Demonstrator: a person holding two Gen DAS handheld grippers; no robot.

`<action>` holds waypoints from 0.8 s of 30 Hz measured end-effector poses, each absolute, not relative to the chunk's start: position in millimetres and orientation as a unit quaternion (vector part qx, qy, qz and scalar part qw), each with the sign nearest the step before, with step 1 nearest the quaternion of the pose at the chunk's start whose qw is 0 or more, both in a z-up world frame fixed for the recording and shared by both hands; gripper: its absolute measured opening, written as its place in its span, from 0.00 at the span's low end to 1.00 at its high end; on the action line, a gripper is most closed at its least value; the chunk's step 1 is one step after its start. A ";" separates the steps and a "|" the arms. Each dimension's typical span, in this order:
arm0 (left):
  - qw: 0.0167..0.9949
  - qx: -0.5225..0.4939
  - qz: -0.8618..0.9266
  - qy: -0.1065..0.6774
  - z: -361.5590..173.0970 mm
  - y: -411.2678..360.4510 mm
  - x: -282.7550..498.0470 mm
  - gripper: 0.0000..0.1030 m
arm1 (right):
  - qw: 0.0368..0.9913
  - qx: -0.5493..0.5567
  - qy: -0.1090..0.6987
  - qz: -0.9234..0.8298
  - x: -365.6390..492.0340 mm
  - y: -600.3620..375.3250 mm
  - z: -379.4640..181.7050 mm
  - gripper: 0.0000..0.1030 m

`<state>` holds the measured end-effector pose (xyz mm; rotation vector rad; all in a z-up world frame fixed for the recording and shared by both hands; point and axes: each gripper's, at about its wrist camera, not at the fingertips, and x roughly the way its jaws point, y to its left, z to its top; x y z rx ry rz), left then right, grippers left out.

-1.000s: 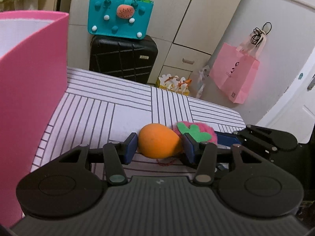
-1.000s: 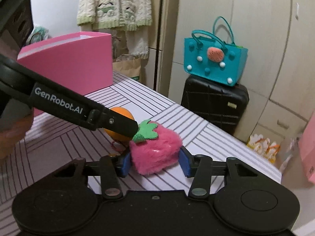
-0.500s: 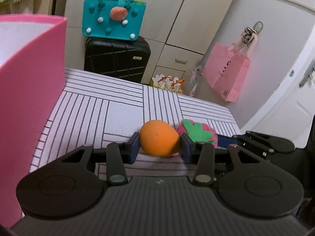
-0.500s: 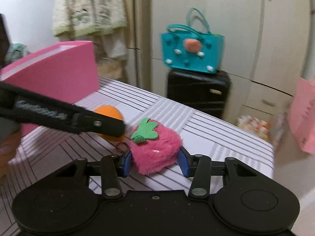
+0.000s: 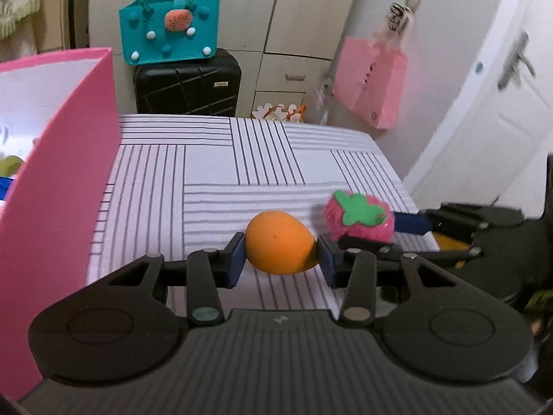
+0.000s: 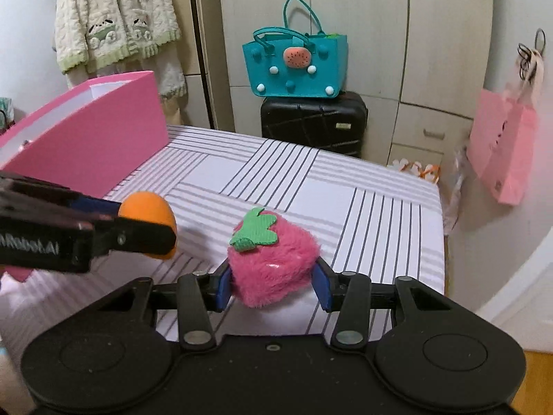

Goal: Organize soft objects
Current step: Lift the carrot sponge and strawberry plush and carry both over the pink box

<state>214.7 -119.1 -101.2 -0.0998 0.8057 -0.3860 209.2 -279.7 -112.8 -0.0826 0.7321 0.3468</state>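
My left gripper (image 5: pixel 280 256) is shut on a smooth orange soft fruit (image 5: pixel 279 242), held above the striped table (image 5: pixel 207 173). My right gripper (image 6: pixel 273 283) is shut on a fuzzy pink strawberry (image 6: pixel 273 269) with a green felt leaf, also lifted off the table. In the left wrist view the strawberry (image 5: pixel 359 218) hangs just right of the orange fruit, pinched by the right gripper's blue pads. In the right wrist view the orange fruit (image 6: pixel 148 211) sits to the left, in the left gripper. A tall pink box (image 5: pixel 62 159) (image 6: pixel 86 135) stands open at the left.
A teal felt bag (image 6: pixel 295 65) rests on a black suitcase (image 6: pixel 312 121) behind the table, against cream cabinets. A pink paper bag (image 5: pixel 375 79) hangs at the right near a white door. A knitted sweater (image 6: pixel 114 20) hangs at the back left.
Both grippers have lifted their fruit off the table and moved toward the pink box, drawing apart from each other. The left jaws squeezed the orange fruit tighter.
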 end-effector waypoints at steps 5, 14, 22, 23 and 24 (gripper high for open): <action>0.895 -0.028 -0.194 0.400 -93.5 -111.0 187.2 0.42 | 0.916 -0.035 0.361 0.172 176.7 -277.9 -101.7 0.50; 0.878 -0.005 -0.245 0.412 -85.0 -92.2 141.7 0.42 | 0.906 -0.035 0.373 0.197 129.2 -263.2 -80.5 0.50; 0.870 0.010 -0.279 0.408 -72.8 -69.1 107.8 0.42 | 0.885 -0.050 0.390 0.249 109.3 -233.1 -53.7 0.50; 0.867 0.008 -0.283 0.410 -72.2 -65.5 104.3 0.42 | 0.883 -0.057 0.389 0.256 107.1 -227.6 -49.1 0.51; 0.863 0.005 -0.289 0.415 -71.7 -61.5 101.5 0.42 | 0.881 -0.062 0.388 0.262 105.2 -222.8 -44.8 0.51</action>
